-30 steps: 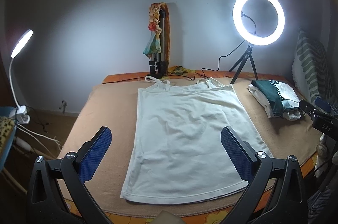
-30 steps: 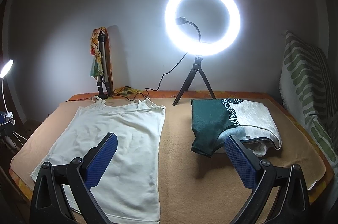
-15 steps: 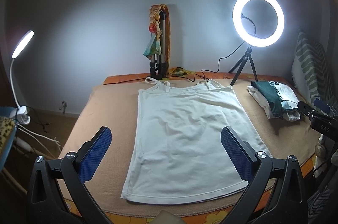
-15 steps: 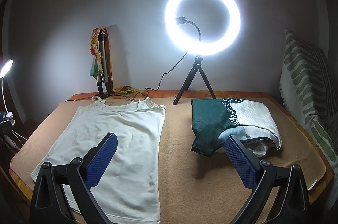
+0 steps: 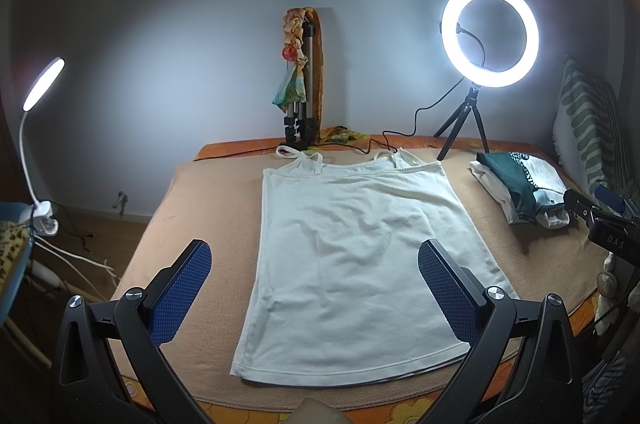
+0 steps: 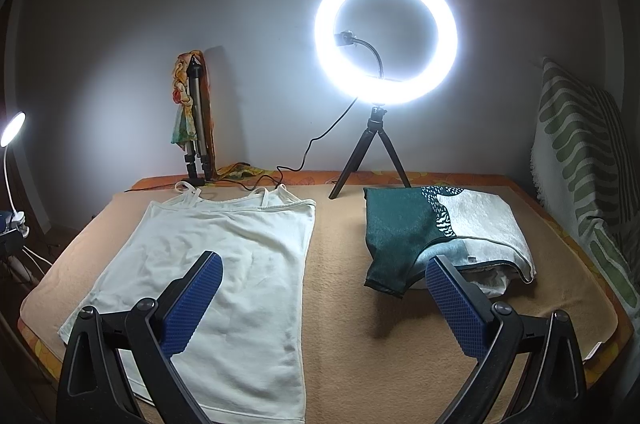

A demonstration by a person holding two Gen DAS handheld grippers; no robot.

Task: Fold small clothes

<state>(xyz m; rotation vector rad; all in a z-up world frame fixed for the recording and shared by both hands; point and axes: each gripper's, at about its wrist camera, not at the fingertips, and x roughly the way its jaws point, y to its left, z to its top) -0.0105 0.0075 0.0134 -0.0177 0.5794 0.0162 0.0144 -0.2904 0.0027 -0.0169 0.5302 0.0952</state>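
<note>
A white strappy tank top (image 5: 352, 256) lies flat on the tan blanket (image 5: 192, 216), straps toward the wall; it also shows in the right wrist view (image 6: 224, 264). My left gripper (image 5: 316, 288) is open and empty, held above the top's hem. My right gripper (image 6: 324, 296) is open and empty, above the blanket between the top and a folded pile of green and white clothes (image 6: 436, 232). The right gripper's body shows at the right edge of the left wrist view (image 5: 600, 220).
A lit ring light on a tripod (image 6: 384, 39) stands at the back with its cable (image 6: 296, 163) near the straps. A folded tripod with a scarf (image 5: 300, 83) leans on the wall. A desk lamp (image 5: 40, 87) is left. A striped cushion (image 6: 584, 159) is right.
</note>
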